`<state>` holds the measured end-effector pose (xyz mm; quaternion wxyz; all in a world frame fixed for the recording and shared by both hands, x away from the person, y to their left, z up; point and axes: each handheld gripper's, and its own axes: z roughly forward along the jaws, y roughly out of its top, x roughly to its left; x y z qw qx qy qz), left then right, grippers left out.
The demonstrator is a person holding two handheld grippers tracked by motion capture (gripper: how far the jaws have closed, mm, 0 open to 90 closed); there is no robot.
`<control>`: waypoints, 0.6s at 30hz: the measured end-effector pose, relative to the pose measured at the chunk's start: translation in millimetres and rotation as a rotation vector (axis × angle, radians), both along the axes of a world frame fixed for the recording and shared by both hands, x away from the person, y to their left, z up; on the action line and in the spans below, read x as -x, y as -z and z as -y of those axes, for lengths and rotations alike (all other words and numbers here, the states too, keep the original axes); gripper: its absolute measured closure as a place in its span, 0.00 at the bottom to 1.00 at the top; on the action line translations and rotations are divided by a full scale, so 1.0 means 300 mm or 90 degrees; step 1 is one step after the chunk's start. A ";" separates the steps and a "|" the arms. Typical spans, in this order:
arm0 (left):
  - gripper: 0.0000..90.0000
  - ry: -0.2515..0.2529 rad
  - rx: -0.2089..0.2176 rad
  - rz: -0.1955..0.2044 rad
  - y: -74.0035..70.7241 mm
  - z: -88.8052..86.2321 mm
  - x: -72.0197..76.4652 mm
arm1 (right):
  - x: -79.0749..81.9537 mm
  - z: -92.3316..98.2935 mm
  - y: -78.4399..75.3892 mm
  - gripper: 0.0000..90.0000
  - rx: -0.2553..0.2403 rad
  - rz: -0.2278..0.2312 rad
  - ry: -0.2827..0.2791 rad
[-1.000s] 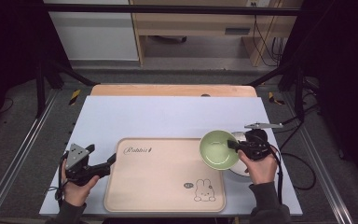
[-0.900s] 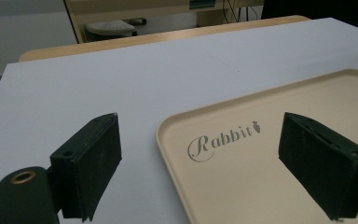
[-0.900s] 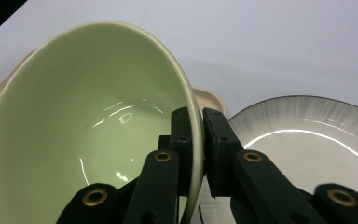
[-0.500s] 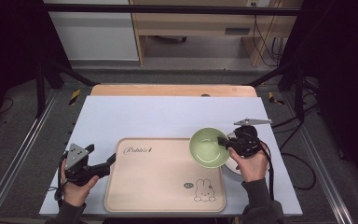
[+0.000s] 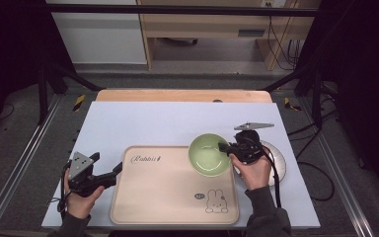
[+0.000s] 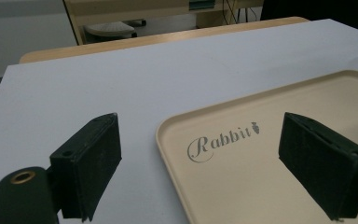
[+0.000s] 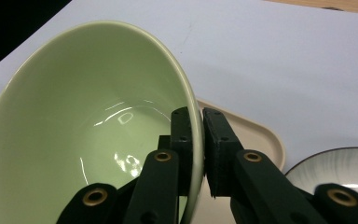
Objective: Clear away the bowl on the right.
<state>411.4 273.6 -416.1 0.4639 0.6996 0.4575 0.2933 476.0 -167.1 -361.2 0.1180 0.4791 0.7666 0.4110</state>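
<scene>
A pale green bowl (image 5: 208, 153) hangs over the upper right corner of the beige Rabbit tray (image 5: 168, 190). My right gripper (image 5: 225, 148) is shut on the bowl's right rim. The right gripper view has the green bowl (image 7: 84, 135) tilted, its wall pinched between the two pads of the right gripper (image 7: 200, 140). At the table's front left, my left gripper (image 5: 114, 173) stands open beside the tray's left edge. In the left gripper view the left gripper (image 6: 205, 168) straddles the corner of the tray (image 6: 270, 154) with nothing between the pads.
A white plate (image 5: 276, 165) with a dark rim lies on the white table top (image 5: 143, 123) right of the tray, partly under my right hand; its edge, the plate (image 7: 340, 168), also appears low right. A wooden strip (image 5: 177, 95) runs along the far table edge.
My right gripper has carried the green bowl leftward, off the white plate and over the tray's corner. The left gripper has stayed put.
</scene>
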 end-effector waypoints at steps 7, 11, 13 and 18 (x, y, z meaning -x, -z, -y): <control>0.14 0.000 0.000 -0.002 0.001 0.000 -0.001 | -0.019 -0.048 0.007 0.93 0.003 0.001 -0.015; 0.14 0.000 0.001 -0.002 0.001 -0.002 -0.001 | -0.031 -0.074 0.013 0.93 0.008 -0.001 -0.021; 0.14 0.000 0.001 -0.002 0.001 -0.001 0.000 | -0.039 -0.087 0.019 0.93 0.010 0.000 -0.026; 0.14 0.002 0.000 -0.002 0.002 0.001 -0.001 | -0.049 -0.106 0.027 0.93 0.008 -0.007 -0.024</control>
